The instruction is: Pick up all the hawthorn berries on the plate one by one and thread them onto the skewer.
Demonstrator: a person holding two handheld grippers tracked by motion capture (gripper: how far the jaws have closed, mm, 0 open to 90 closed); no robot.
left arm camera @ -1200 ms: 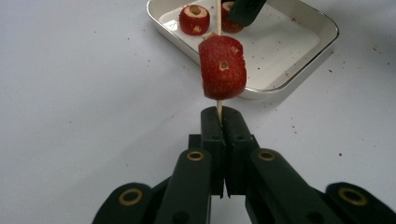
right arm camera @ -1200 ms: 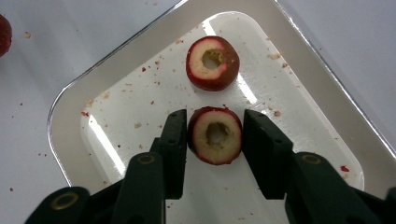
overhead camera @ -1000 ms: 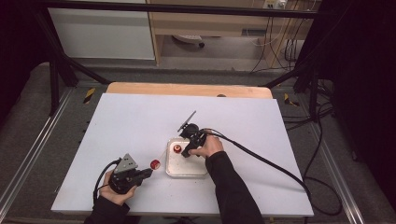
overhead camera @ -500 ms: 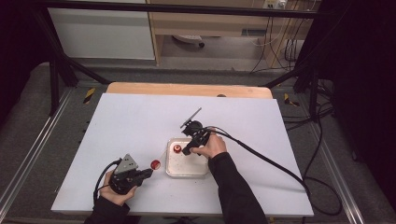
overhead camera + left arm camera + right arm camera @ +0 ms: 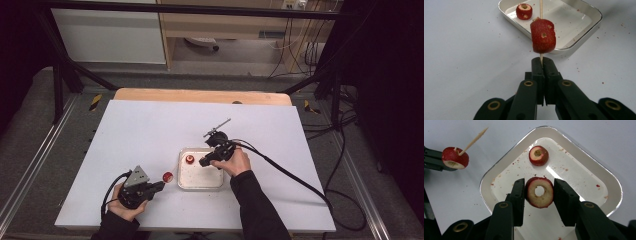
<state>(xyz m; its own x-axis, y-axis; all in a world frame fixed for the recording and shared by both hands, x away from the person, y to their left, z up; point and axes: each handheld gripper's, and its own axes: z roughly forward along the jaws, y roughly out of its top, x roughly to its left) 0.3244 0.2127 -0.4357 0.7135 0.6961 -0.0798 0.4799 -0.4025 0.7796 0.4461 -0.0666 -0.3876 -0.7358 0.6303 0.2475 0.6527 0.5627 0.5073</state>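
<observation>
High view: we hold the left tongs (image 5: 159, 186) low at the near left of the white surface (image 5: 150, 125) and the right tongs (image 5: 204, 162) over the small metal tray (image 5: 201, 185) at centre. Left gripper view: our left tongs are pressed together on the butt of a thin wooden skewer (image 5: 540, 6), which rises away from the jaws and already carries one cored red fruit piece (image 5: 543, 35) just above the tips, clear of the surface. Right gripper view: our right tongs (image 5: 539, 192) pinch a second cored piece (image 5: 539, 192) by its red flanks, cut face and centre hole toward the camera, held above the tray floor. A third cored piece (image 5: 538, 155) lies in the tray beyond it, near the far corner. Same view shows the skewered piece (image 5: 455, 157) off to the upper left with the skewer's point (image 5: 484, 130) free and bare. Judgement: we are in the threading step, with one piece on, one in the grip and one waiting. Next move calls for carrying the held ring to the skewer tip, lining its hole with the point, then sliding it down toward the first piece while the left tongs keep the stick steady. Risk: an off-axis push may bend the thin stick or split the ring.
</observation>
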